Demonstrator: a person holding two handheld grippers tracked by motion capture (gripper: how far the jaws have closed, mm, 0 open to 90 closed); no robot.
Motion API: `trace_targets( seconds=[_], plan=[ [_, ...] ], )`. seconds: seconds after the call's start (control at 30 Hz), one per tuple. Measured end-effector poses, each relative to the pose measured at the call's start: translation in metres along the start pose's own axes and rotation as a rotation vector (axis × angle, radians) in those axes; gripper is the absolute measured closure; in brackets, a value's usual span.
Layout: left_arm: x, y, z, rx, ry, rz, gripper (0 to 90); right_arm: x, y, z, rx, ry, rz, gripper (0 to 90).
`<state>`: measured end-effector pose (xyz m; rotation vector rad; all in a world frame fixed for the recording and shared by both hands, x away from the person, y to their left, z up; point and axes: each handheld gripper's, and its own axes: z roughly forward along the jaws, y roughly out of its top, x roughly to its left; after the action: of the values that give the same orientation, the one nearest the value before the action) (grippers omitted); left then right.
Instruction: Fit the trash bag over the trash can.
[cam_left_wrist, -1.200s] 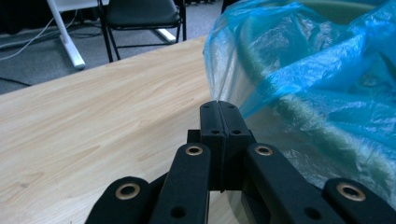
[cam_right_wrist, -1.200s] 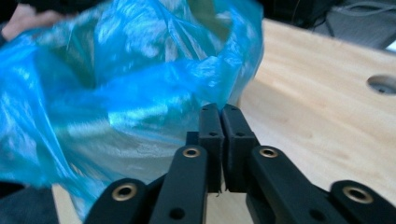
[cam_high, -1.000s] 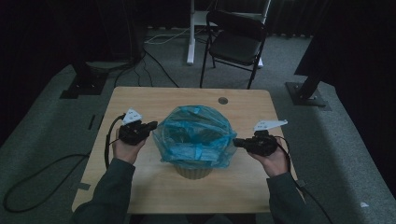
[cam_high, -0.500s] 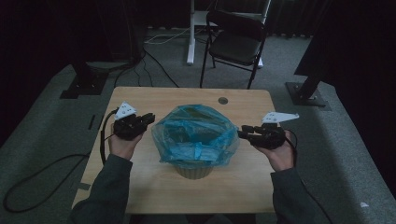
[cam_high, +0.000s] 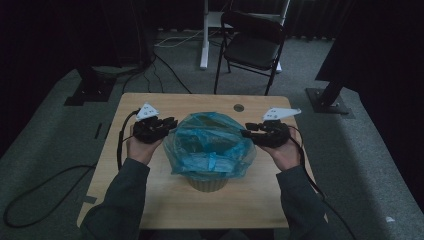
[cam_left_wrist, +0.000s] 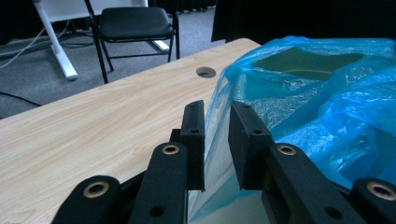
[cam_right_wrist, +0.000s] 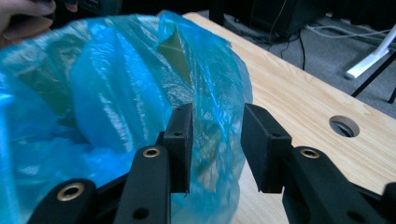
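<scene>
Blue crinkled plastic bag (cam_high: 210, 146) drapes a round tan basket (cam_high: 206, 183) mid-tabletop (cam_high: 125, 200). Left tongs (cam_left_wrist: 215, 122) flank the bag's left edge, jaws apart with plastic between; right tongs (cam_right_wrist: 215, 128) likewise at its right edge, apart.

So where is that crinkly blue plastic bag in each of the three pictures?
High view: the blue bag sits mid-table over a small bin, between the two hands.
Left gripper view: it takes up the right side, its edge between the left tool's jaws.
Right gripper view: it covers the left and centre, its edge between the right tool's jaws.
Shared landmark: the round hole in the table.
</scene>
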<state>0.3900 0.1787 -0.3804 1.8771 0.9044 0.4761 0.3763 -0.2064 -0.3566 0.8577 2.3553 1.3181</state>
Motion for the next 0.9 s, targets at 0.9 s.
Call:
trace_targets(
  seconds=[0.9],
  plan=[
    [0.002,0.004,0.029,0.031,-0.011,-0.012,89.7,-0.04,-0.007,0.044,0.044,-0.035,0.149,89.0]
  ],
)
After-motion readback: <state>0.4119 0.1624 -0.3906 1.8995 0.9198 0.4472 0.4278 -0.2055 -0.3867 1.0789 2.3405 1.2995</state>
